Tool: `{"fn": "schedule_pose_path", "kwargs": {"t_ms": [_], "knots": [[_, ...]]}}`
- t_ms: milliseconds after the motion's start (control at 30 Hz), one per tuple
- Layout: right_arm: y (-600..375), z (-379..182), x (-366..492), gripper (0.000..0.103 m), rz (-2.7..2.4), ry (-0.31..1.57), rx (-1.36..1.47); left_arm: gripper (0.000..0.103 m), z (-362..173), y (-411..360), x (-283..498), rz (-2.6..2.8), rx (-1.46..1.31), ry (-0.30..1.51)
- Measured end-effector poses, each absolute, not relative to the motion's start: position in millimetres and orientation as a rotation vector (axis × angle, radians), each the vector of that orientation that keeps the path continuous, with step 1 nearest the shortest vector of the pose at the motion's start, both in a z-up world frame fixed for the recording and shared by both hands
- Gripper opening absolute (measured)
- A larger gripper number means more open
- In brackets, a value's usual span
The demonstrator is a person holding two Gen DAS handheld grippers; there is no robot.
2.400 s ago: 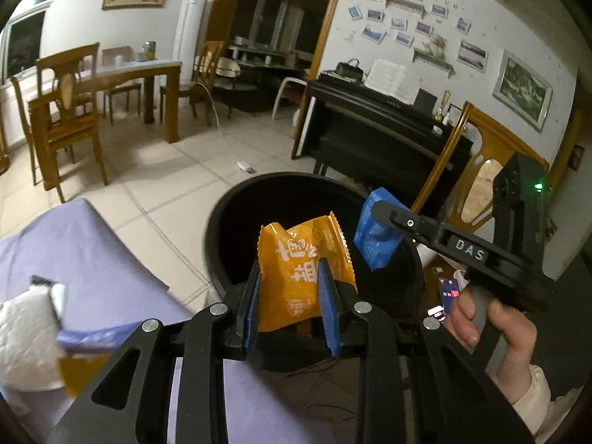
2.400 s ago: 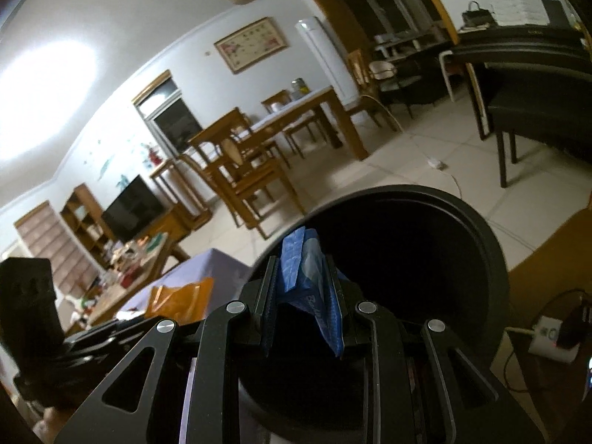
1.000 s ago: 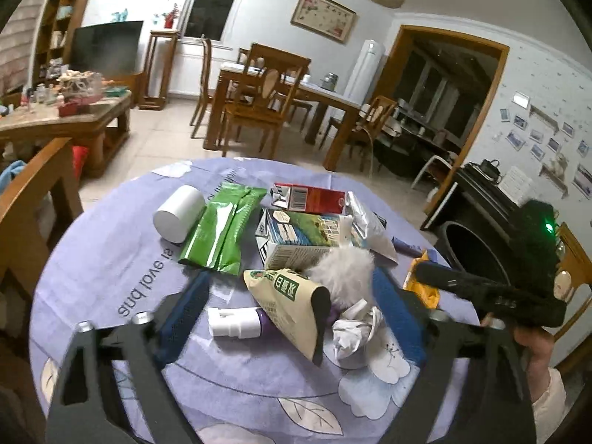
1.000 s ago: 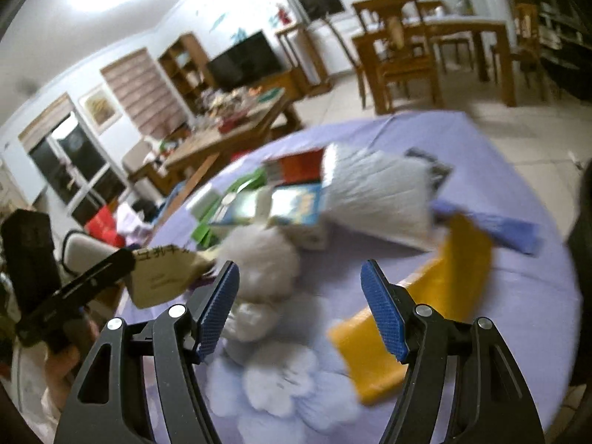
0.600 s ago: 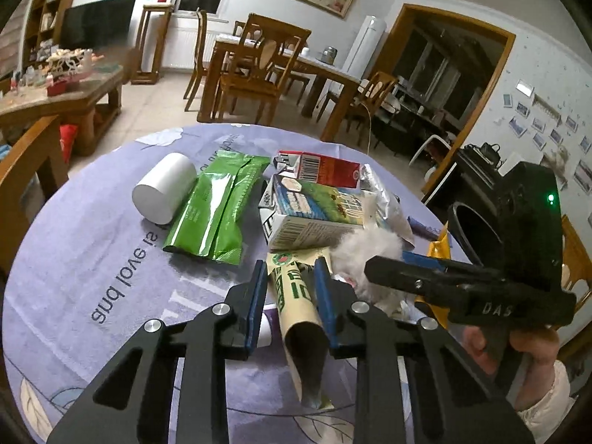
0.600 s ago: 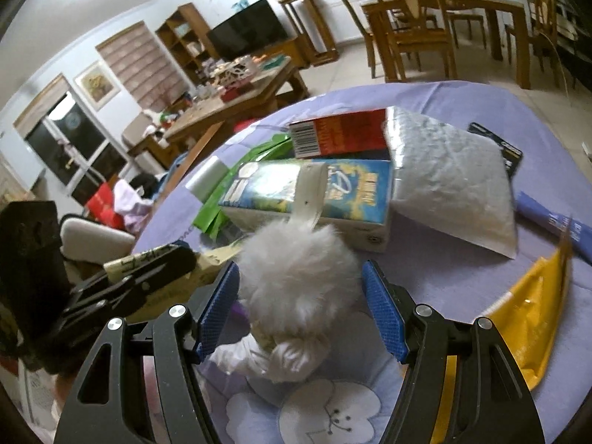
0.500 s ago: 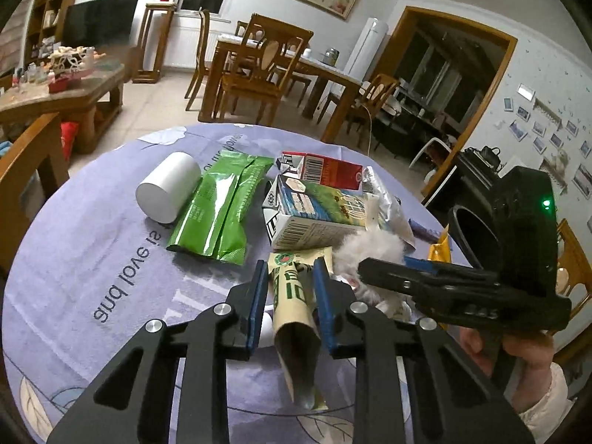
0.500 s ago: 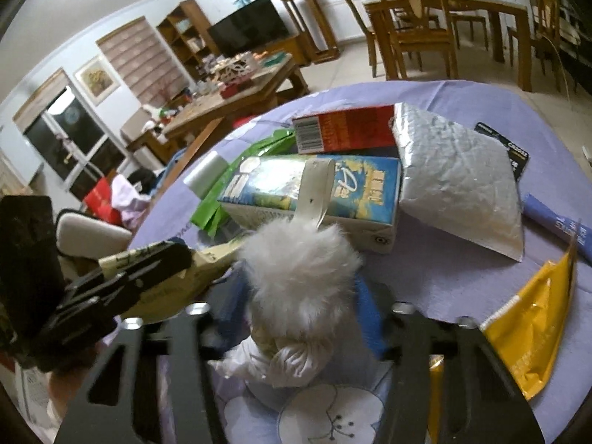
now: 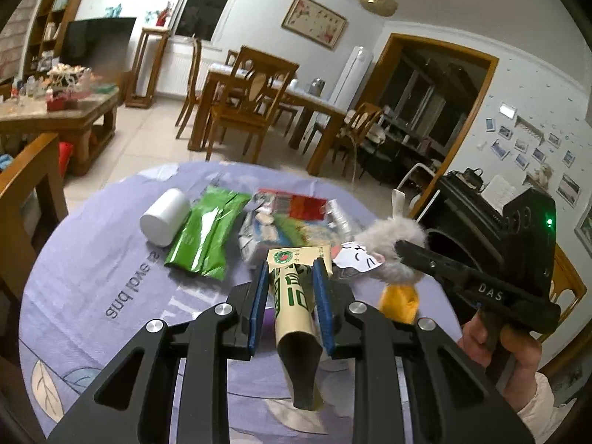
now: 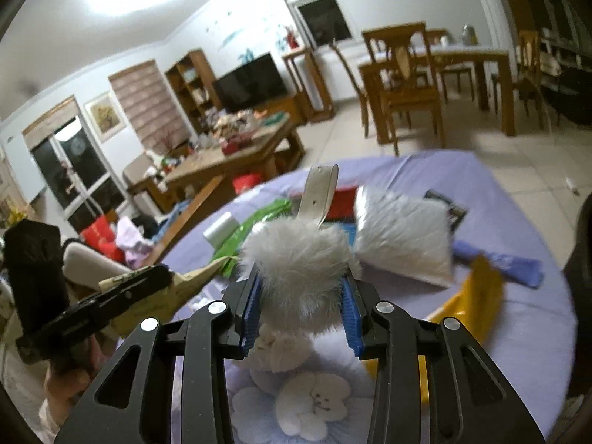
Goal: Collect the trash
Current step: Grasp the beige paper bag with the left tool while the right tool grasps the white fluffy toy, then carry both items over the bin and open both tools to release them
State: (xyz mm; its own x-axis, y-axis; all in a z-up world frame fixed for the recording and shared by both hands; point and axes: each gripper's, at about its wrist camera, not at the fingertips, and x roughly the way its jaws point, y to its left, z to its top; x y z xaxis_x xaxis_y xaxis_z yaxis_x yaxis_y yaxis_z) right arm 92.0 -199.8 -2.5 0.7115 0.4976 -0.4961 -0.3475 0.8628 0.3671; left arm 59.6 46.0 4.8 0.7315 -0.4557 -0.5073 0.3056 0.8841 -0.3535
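My left gripper (image 9: 290,305) is shut on a beige snack packet (image 9: 294,307) with green print and holds it above the purple tablecloth (image 9: 92,288). My right gripper (image 10: 299,314) is shut on a white fluffy toy (image 10: 296,262) with a tan strap, lifted off the cloth. The toy (image 9: 392,248) and the right gripper also show in the left wrist view. The packet (image 10: 177,288) shows at the left of the right wrist view. Other trash lies on the cloth: a green wrapper (image 9: 207,236), a white roll (image 9: 164,216), a milk carton (image 9: 273,236), a red box (image 9: 296,205), a yellow wrapper (image 10: 470,307) and a silver pouch (image 10: 399,240).
A black bin (image 9: 455,251) stands past the table's right edge, behind the right gripper. A wooden chair (image 9: 26,199) is at the table's left. A blue wrapper (image 10: 507,262) lies near the right edge. Crumpled tissue (image 10: 273,344) lies under my right gripper.
Both grippers left the bin, where they held an orange and a blue wrapper, and came to the table open. The left closed on the beige packet, the right on the fluffy toy; both are lifted.
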Motion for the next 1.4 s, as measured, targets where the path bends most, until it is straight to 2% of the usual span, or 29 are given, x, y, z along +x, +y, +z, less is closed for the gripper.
{"fn": "schedule_pose_path", "kwargs": {"t_ms": [367, 800, 1067, 1400], "knots": [[-303, 14, 50, 0.038, 0.36, 0.501, 0.322, 0.025, 34, -14, 49, -0.513, -0.179, 0.579], [-476, 9, 4, 0.038, 0.118, 0.367, 0.463, 0.025, 47, -149, 60, -0.7, -0.039, 0.567], [-566, -13, -27, 0.038, -0.035, 0.311, 0.531, 0.025, 46, -234, 73, -0.856, -0.023, 0.572], [-635, -49, -39, 0.038, -0.119, 0.305, 0.597, 0.025, 33, -303, 88, -0.944, 0.005, 0.602]]}}
